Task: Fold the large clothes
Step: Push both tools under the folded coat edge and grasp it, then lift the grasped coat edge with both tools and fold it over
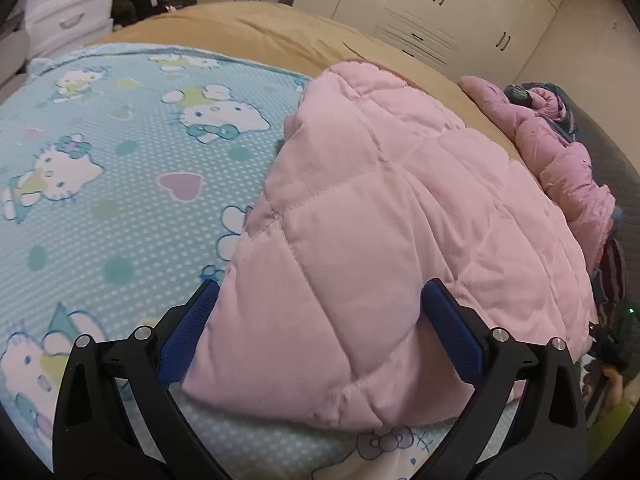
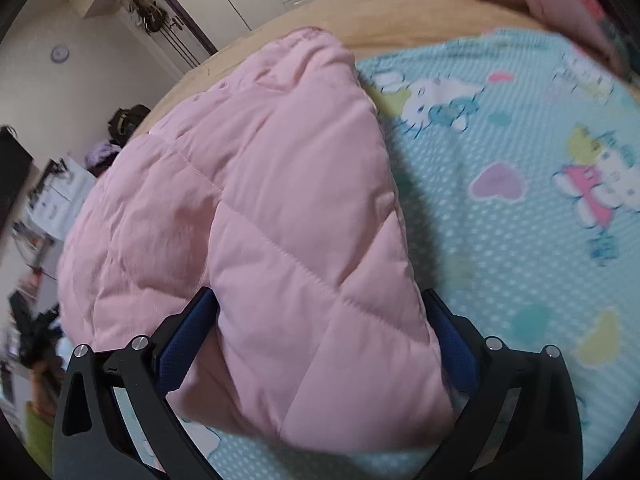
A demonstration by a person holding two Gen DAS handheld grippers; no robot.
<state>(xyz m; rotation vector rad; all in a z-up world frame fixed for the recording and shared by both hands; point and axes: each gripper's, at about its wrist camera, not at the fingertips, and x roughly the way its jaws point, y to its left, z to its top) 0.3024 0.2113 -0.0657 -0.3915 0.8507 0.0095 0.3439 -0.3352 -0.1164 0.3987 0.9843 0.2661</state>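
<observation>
A pink quilted padded garment [image 1: 380, 216] lies folded in a thick bundle on a light blue cartoon-cat blanket [image 1: 100, 168]. My left gripper [image 1: 320, 304] is open wide, its blue-padded fingers [image 1: 448, 320] on either side of the bundle's near end. In the right wrist view the same pink garment [image 2: 256, 216] lies on the blanket [image 2: 520, 240]. My right gripper [image 2: 320, 316] is also open wide, its fingers [image 2: 188, 336] straddling the bundle's near corner. Neither gripper pinches the fabric.
The blanket lies on a tan bed cover [image 1: 280, 36]. More pink and dark clothes [image 1: 560, 152] are piled at the bed's right side. White wardrobes [image 1: 440, 4] and a white drawer unit [image 1: 68, 4] stand beyond the bed.
</observation>
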